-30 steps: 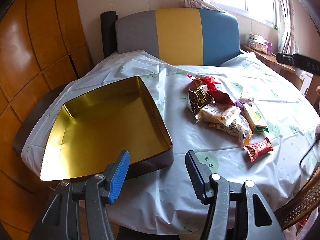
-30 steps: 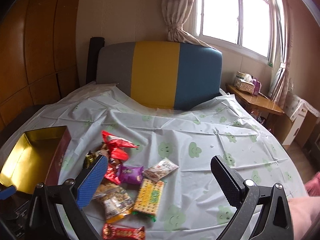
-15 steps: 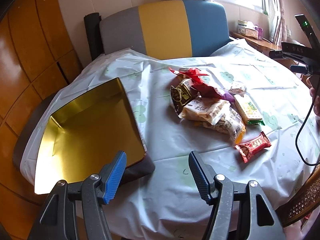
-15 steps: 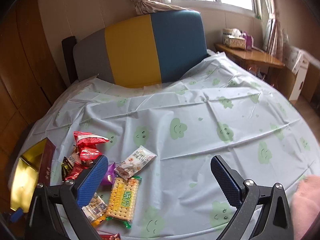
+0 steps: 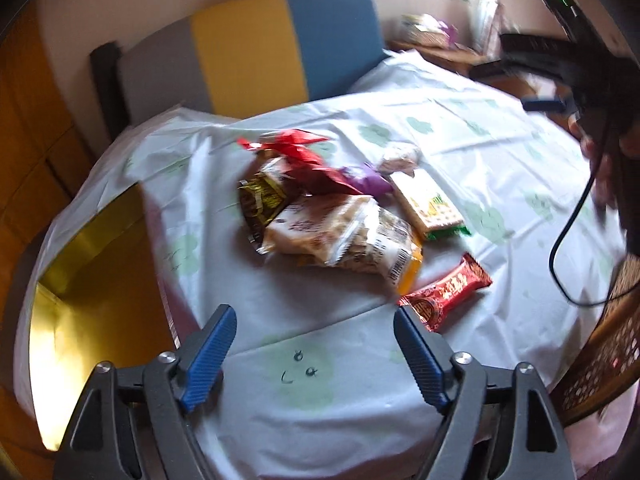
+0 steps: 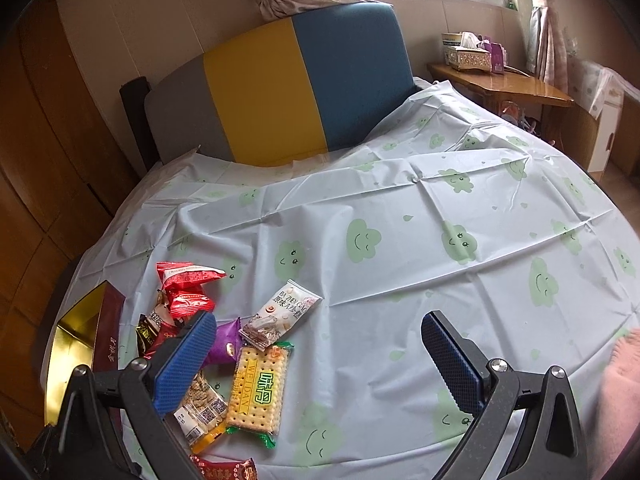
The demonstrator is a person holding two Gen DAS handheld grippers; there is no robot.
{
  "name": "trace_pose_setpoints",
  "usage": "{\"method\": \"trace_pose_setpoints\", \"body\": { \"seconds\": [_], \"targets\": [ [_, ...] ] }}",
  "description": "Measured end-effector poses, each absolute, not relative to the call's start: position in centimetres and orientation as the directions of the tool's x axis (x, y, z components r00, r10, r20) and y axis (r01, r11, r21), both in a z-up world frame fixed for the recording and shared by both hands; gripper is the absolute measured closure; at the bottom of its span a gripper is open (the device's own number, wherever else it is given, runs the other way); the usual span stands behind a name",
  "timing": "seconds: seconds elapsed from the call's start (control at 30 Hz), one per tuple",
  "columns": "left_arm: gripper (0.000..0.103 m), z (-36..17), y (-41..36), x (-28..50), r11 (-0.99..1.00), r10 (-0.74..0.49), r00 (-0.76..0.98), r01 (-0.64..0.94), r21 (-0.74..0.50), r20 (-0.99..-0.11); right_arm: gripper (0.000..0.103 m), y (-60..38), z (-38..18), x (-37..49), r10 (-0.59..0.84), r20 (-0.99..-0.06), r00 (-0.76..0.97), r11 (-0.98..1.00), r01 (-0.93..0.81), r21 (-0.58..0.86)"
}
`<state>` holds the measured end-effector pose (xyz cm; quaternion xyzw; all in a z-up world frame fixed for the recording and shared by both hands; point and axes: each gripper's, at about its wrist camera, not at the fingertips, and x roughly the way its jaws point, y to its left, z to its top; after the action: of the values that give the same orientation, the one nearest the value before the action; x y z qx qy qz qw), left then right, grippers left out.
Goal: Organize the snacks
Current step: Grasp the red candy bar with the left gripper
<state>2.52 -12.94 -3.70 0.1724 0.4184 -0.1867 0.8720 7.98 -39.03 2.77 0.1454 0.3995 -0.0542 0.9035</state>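
Note:
A heap of snack packets lies on the cloud-print tablecloth, with a red bar apart at its near right. A gold-lined tin sits at the left table edge. My left gripper hovers just short of the heap, its jaws opening, nothing between them. In the right wrist view my right gripper is open and empty above bare cloth; the cracker packet, purple packet and white packet lie by its left finger, the tin further left.
A grey, yellow and blue chair back stands behind the table. A wooden side table with a tissue box is at the far right. A woven chair and a black cable are at the near right.
The left gripper's jaws have spread wider and the view has swung right from the tin toward the snack heap. The right view has tilted down and rolled, then held still.

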Motion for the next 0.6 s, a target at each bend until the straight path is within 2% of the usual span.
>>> {"method": "trace_pose_setpoints", "body": {
  "seconds": [0.17,0.37,0.5,0.6],
  "targets": [
    [0.021,-3.9,-15.0,3.3,0.794,-0.239,0.524,0.590,0.146,-0.817,0.000,-39.3,2.7,7.9,0.028,-0.740,0.672,0.948,0.218,0.233],
    [0.033,-4.4,-17.4,2.8,0.693,-0.296,0.457,0.707,0.141,-0.839,0.000,-39.5,2.6,7.9,0.042,-0.744,0.667,0.942,0.222,0.253],
    [0.052,-5.9,-19.9,2.2,0.590,-0.291,0.411,0.788,0.176,-0.864,0.000,-39.4,2.5,8.0,0.049,-0.746,0.664,0.942,0.217,0.255],
    [0.053,-6.7,-21.2,2.4,0.544,-0.291,0.391,0.818,0.185,-0.873,0.000,-39.2,2.3,8.1,0.052,-0.754,0.655,0.944,0.213,0.250]
  ]
}}
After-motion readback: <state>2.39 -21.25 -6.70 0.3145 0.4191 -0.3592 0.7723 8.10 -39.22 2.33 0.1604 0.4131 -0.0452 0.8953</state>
